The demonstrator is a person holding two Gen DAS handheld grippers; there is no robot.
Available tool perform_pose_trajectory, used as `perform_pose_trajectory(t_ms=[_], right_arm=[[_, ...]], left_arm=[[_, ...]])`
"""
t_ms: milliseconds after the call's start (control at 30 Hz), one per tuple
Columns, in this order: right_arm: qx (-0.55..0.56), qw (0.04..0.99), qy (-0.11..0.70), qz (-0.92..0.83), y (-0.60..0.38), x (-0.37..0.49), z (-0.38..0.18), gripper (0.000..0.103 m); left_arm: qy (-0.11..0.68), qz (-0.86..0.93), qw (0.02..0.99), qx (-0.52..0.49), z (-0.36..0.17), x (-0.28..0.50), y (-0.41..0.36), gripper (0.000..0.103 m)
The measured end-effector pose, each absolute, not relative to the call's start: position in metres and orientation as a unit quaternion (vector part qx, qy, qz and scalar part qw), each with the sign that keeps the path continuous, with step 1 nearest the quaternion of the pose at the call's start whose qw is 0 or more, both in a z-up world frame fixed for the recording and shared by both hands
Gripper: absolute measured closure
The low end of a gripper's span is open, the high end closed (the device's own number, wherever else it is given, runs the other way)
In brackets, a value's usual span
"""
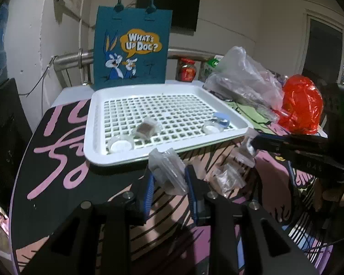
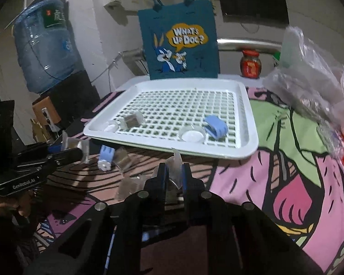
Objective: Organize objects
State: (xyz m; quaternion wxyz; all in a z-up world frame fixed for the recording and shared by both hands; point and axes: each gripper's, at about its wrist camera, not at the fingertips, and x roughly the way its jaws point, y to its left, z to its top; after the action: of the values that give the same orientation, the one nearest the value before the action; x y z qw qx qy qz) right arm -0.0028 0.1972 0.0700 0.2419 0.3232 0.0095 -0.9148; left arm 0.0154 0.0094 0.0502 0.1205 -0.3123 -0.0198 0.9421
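Both pairs of jaws are clamped on small clear plastic packets: the left gripper (image 1: 168, 178) pinches a ribbed clear packet (image 1: 167, 171) just short of the near rim of the white grid tray (image 2: 250, 105), and the right gripper (image 2: 173, 174) nips a thin clear sleeve (image 2: 175, 167) above the patterned cloth (image 2: 286, 183). Sorting looks to be mid-way (two white tubs, a brown packet and a blue clip (image 2: 215, 126) already lie in the tray, while a second blue clip (image 2: 106, 157) and loose packets wait on the cloth). Next, I judge, each packet must be carried forward over the rim and released onto free grid, clear of what lies there.
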Motion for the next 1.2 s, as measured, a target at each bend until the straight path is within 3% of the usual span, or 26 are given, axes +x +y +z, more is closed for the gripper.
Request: perform_pose_trajectory(t_ms=[333, 1200], right_arm=[[0.268, 0.274, 0.028, -0.923, 0.173, 0.008, 0.077, 0.091], [0.258, 0.278, 0.009, -0.925, 0.181, 0.010, 0.071, 0.092]], left_arm=[[0.003, 0.954, 0.120, -0.276, 0.052, 0.019, 0.020, 0.077], [0.009, 0.957, 0.124, -0.263, 0.053, 0.024, 0.022, 0.077]])
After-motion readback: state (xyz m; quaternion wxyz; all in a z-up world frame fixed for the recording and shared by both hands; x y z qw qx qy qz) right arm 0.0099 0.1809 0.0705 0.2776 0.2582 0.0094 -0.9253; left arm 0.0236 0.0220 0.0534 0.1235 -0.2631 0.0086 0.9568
